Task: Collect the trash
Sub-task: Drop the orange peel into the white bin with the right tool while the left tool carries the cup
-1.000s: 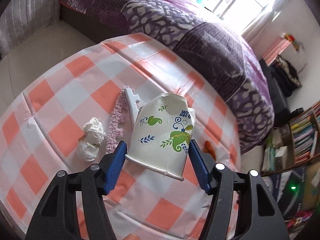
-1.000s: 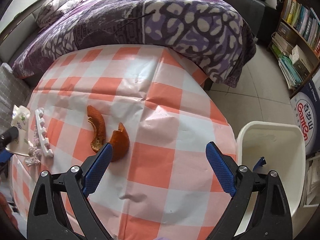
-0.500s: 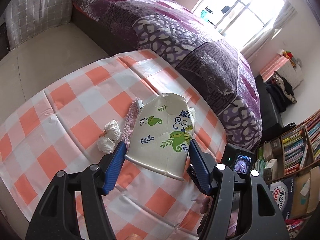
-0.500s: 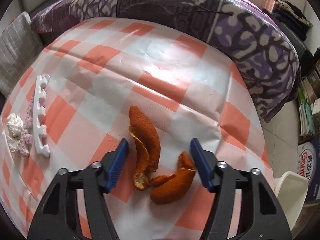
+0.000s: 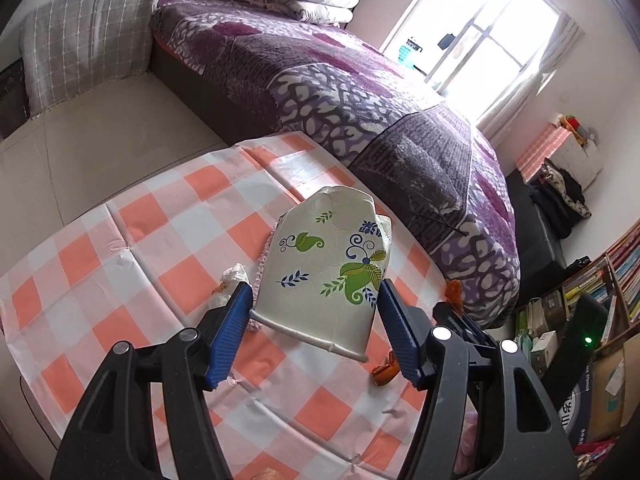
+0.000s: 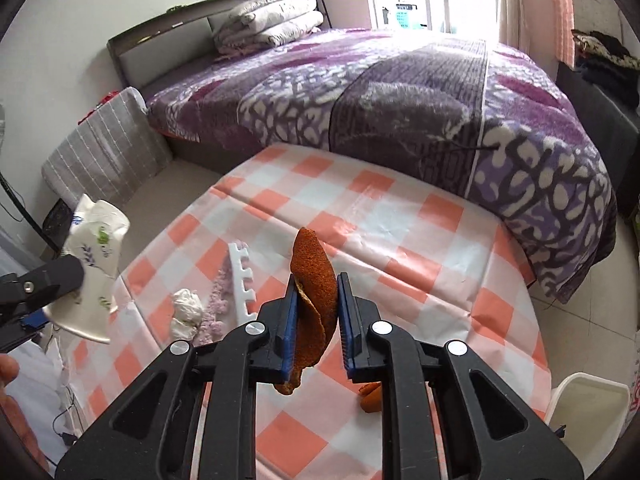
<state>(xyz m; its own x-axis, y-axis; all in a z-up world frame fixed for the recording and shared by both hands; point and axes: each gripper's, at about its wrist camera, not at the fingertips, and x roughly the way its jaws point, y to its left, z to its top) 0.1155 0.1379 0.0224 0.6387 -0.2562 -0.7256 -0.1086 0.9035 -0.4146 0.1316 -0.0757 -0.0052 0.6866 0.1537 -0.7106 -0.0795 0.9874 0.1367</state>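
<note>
Both tongs are loaded up right now. The right tongs (image 6: 316,312) are pinching a curled orange peel (image 6: 310,280) nearly closed, the peel's long axis running upright along the fingers and sticking out past the tips at 12 o'clock. The white bin (image 6: 588,404) is sitting way down at 4 o'clock off the checkered surface (image 6: 400,216), so I'd guess the right side is nearer for the drop. The left tongs (image 5: 316,312) are spread wide and clamping a crushed floral paper cup (image 5: 328,268) by its rim end, base pointing to 12. Still lying on the surface: a second peel piece (image 6: 370,398), a tissue wad (image 6: 186,306) and a white toe separator (image 6: 242,276) around 9 to 10 o'clock.
</note>
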